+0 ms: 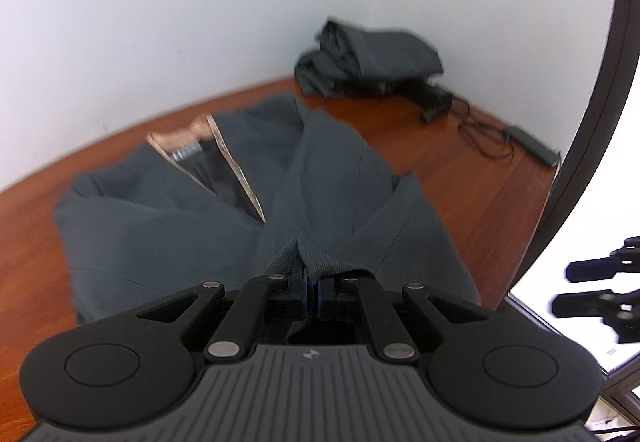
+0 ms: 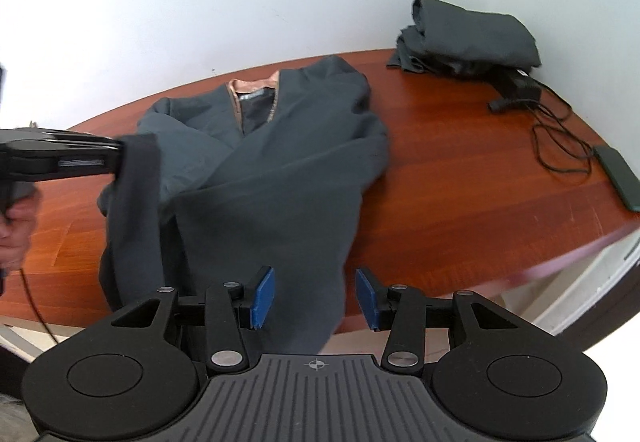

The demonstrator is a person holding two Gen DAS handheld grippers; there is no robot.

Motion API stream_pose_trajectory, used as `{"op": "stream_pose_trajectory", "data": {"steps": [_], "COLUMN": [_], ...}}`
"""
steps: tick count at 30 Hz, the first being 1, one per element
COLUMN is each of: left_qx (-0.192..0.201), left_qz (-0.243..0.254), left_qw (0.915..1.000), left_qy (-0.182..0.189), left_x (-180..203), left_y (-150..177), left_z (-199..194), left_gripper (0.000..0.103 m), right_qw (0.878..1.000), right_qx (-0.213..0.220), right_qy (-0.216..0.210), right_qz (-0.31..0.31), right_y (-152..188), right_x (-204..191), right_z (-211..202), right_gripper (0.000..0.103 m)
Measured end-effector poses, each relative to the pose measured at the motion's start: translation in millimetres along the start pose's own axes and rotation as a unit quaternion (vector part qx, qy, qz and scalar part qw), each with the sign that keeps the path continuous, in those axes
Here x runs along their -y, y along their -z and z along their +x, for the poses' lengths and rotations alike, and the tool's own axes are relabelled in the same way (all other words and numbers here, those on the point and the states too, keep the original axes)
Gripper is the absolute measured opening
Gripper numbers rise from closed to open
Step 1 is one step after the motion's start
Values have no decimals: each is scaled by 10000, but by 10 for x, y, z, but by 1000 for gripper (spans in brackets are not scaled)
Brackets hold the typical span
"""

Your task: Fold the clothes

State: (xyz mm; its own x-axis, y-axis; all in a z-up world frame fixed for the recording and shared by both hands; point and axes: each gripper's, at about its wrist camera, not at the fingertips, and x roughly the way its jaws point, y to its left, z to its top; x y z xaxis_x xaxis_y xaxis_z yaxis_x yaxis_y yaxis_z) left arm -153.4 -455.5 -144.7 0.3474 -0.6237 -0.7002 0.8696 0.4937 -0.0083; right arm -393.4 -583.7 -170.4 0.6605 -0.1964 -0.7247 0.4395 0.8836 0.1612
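**Inspector:** Jacket (image 2: 280, 178) — dark grey, lying face-up across the wooden table (image 2: 460, 170), collar toward the wall, its hem hanging over the near edge. Tan lining shows at the open neck.

**Clerk:** And the left gripper (image 1: 311, 292)?

**Inspector:** Clamped tight on a fold of the jacket's cloth. In the right wrist view it enters from the left with a sleeve or side panel draped from its tip, raised off the table. My reading: that part is being carried across the body to make the first lengthwise fold. The left wrist view is blurred, so I cannot say exactly which edge it has.

**Clerk:** Right gripper (image 2: 315, 298)?

**Inspector:** Jaws parted about halfway, blue pads clear of the cloth — nothing held. It hangs above the hem at the near edge, likely to leave the cloth free to slide while the left pulls.

**Clerk:** Anything else on the table?

**Inspector:** Pile (image 2: 472, 38) of similar grey garments in the far right corner against the wall, well apart from the jacket. Beside it a black adapter (image 2: 516, 92) with a loose cable (image 2: 560, 146) running to a phone (image 2: 618, 178) near the right edge. None of it touches the jacket.

**Clerk:** Progress?

**Inspector:** Early, I judge. The jacket is mostly spread, not yet folded.
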Motion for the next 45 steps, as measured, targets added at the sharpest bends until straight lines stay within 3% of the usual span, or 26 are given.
{"op": "stream_pose_trajectory", "data": {"steps": [8, 12, 13, 17, 23, 29, 33, 39, 45], "left_qx": [-936, -1058, -1072, -1030, -887, -740, -659, -571, -777], "left_qz": [220, 350, 369, 353, 435, 459, 554, 784, 1108], "left_qw": [9953, 9937, 9933, 9922, 9888, 9879, 9879, 9909, 9875], "left_qy": [-121, 113, 200, 600, 1115, 1285, 1287, 932, 806], "left_x": [-89, -178, -202, -271, -348, -482, -562, -691, -811], "left_y": [120, 156, 148, 71, -6, 69, 177, 364, 508], "left_z": [809, 943, 943, 843, 494, 107, -149, -335, -275], "left_gripper": [8, 14, 19, 66, 86, 94, 95, 95, 94], "right_qw": [9999, 9994, 9991, 9980, 9948, 9936, 9942, 9949, 9927], "right_qx": [-2, 117, 143, 192, 302, 349, 380, 414, 257], "right_qy": [88, 204, 239, 368, 524, 552, 497, 464, 8], "right_qz": [141, 260, 308, 482, 820, 919, 877, 790, 1180], "right_y": [121, 187, 205, 294, 526, 790, 1001, 1252, 1502], "right_x": [94, 50, 24, -136, -485, -833, -1082, -1382, -1441], "right_z": [-52, -128, -149, -200, -265, -267, -221, -64, 139], "right_gripper": [55, 58, 59, 60, 60, 61, 61, 61, 59]}}
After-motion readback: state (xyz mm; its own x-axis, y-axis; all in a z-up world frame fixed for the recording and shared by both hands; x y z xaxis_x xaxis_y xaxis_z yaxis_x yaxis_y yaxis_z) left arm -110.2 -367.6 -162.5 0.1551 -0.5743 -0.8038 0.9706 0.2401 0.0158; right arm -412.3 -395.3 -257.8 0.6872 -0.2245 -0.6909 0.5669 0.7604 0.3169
